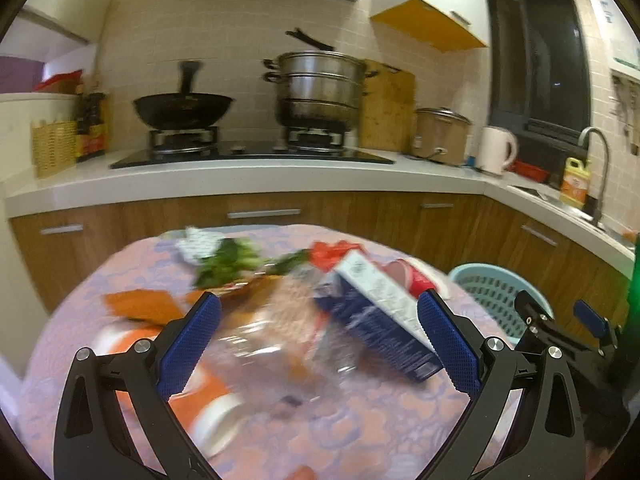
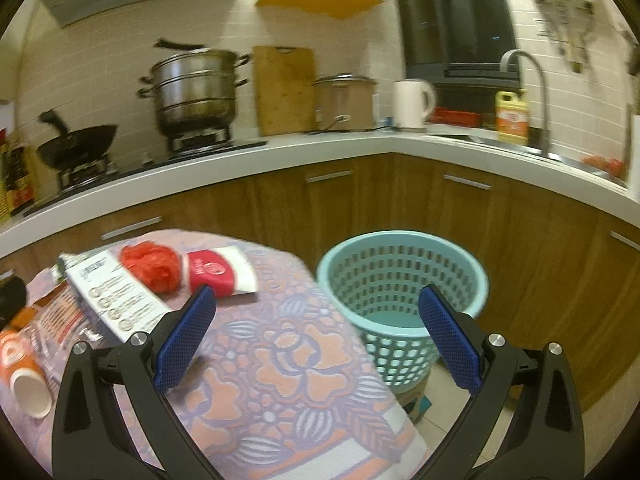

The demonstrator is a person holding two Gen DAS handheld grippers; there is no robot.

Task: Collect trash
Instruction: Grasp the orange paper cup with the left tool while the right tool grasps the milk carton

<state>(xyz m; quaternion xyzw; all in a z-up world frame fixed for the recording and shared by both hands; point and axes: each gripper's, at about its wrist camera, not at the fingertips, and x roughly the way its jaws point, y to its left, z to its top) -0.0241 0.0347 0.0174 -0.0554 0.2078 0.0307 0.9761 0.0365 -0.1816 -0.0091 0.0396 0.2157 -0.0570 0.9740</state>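
Note:
Trash lies on a floral tablecloth [image 1: 360, 412]: a blue and white carton [image 1: 380, 312], a crumpled clear wrapper [image 1: 288, 320], an orange paper cup [image 1: 204, 400], green vegetable scraps [image 1: 228, 260], a red net [image 1: 332, 250] and a red packet [image 1: 408, 274]. My left gripper [image 1: 318, 344] is open above the wrapper and carton, holding nothing. The right wrist view shows the carton [image 2: 116, 296], red net [image 2: 154, 266], red packet [image 2: 216, 274] and cup [image 2: 20, 368]. My right gripper [image 2: 316, 338] hangs open and empty over the table edge, beside the teal basket [image 2: 400, 280].
The basket [image 1: 496, 292] stands on the floor right of the table. Behind it runs a wooden cabinet front [image 2: 520, 240] under a white counter with a wok [image 1: 182, 110], steamer pot [image 1: 316, 92], kettle [image 1: 496, 150] and tap [image 2: 532, 92]. An orange cloth piece [image 1: 140, 304] lies at table left.

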